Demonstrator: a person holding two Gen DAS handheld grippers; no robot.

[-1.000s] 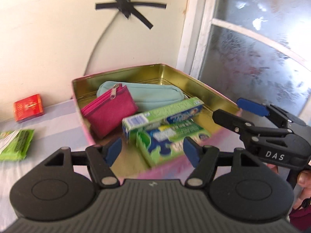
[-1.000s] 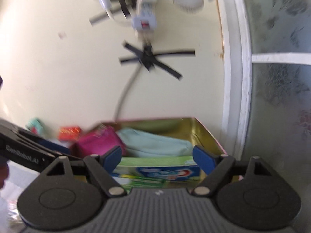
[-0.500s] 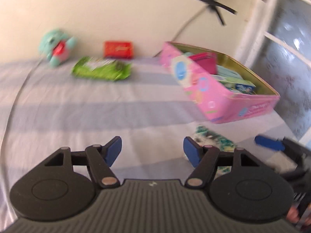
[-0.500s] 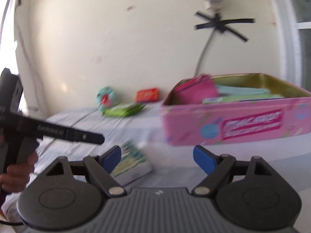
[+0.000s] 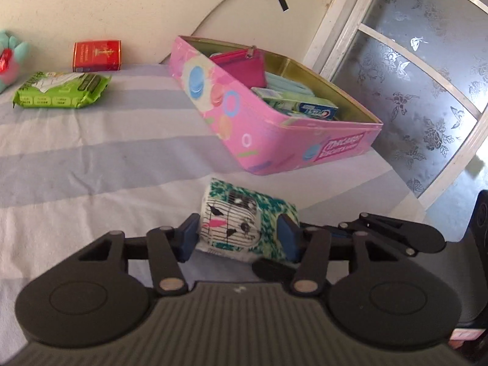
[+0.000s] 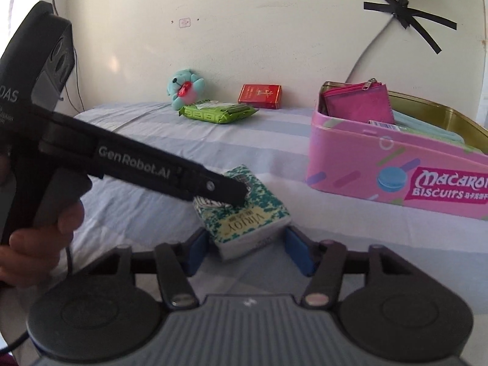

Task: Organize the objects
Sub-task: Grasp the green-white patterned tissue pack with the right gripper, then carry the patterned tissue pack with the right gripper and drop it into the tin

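Tissue pack (image 5: 244, 222), green-patterned, on striped sheet (image 5: 91, 158) at 6 o'clock of pink tin (image 5: 274, 134); left gripper (image 5: 238, 238) straddles it, right gripper (image 6: 247, 251) likewise, both spread; contact unclear, pack's near end hidden.

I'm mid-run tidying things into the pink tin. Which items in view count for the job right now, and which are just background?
In play:
- tissue pack between the left gripper fingers
- right gripper, open around it
- pink tin, already holding a pink pouch and a toothpaste box

Just lying about:
- green wipes pack
- red box
- plush toy
- taped cable
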